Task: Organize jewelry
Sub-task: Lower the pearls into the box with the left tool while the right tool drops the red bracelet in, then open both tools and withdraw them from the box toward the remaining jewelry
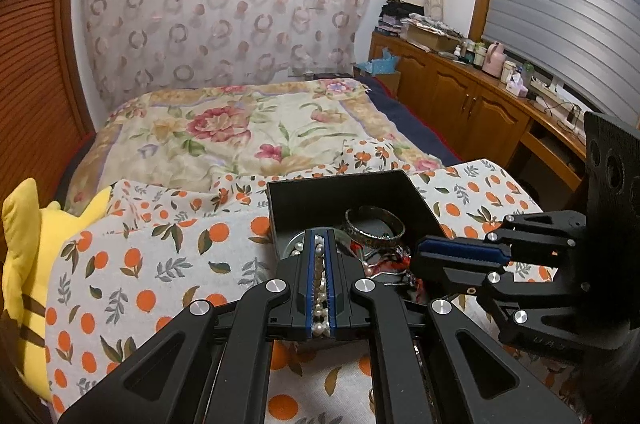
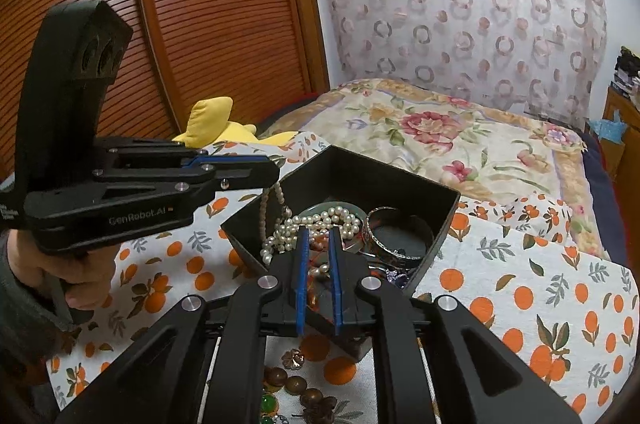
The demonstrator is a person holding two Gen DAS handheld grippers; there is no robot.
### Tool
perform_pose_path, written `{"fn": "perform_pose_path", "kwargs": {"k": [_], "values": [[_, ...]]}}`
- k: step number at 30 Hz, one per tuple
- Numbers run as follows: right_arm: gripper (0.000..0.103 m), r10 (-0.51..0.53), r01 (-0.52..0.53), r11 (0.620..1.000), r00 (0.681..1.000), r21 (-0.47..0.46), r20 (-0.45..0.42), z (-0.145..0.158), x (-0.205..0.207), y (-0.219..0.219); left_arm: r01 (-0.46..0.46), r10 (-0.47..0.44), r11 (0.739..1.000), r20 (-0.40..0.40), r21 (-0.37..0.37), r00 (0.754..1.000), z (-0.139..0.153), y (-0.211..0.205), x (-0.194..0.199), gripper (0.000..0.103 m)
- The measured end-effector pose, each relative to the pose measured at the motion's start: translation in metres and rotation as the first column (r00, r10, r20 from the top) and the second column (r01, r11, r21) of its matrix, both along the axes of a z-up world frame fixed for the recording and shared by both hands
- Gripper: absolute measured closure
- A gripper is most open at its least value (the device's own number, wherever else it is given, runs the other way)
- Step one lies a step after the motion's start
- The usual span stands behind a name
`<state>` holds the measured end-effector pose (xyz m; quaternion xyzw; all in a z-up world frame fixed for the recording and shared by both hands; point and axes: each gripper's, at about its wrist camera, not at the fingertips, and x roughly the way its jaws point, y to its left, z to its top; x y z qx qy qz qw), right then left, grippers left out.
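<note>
My left gripper (image 1: 319, 278) is clamped on the pearl necklace (image 2: 320, 220) over the black box (image 2: 440, 220); my right gripper (image 2: 319, 256) stands slightly parted beside the pearls, pinching nothing. The box sits on an orange-print cloth (image 1: 132, 256) spread over the bed. Beyond lie a floral quilt (image 1: 224, 127) and a circle-patterned curtain (image 1: 224, 3).

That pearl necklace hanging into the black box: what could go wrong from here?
The left gripper is shut on the pearl necklace, whose strands lie heaped across other jewelry in the black box; pulling could snag the bangle. The right gripper, slightly open, sits close above the pile and might catch a loop.
</note>
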<state>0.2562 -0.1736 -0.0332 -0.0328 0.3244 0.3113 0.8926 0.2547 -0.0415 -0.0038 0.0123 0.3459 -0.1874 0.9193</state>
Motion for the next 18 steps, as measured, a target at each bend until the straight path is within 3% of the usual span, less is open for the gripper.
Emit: {"fn": "perform_pose_path", "kwargs": {"k": [3, 15, 16, 18], "values": [[0.084, -0.009, 0.008, 1.000, 1.000, 0.007, 0.007, 0.001, -0.001, -0.002, 0.000, 0.000, 1.000, 0.003, -0.001, 1.000, 0.000, 0.000, 0.000, 0.099], [0.084, -0.056, 0.057, 0.998, 0.998, -0.025, 0.030, 0.020, -0.022, -0.013, 0.022, -0.022, 1.000, 0.013, -0.004, 1.000, 0.000, 0.000, -0.003, 0.099], [0.084, -0.057, 0.057, 0.998, 0.998, -0.027, 0.029, 0.020, -0.024, -0.017, 0.023, -0.023, 1.000, 0.014, -0.005, 1.000, 0.001, 0.000, -0.005, 0.096], [0.084, -0.058, 0.059, 0.998, 0.998, -0.037, 0.028, 0.019, -0.031, -0.019, 0.016, -0.015, 1.000, 0.021, -0.006, 1.000, 0.003, 0.003, -0.010, 0.078]]}}
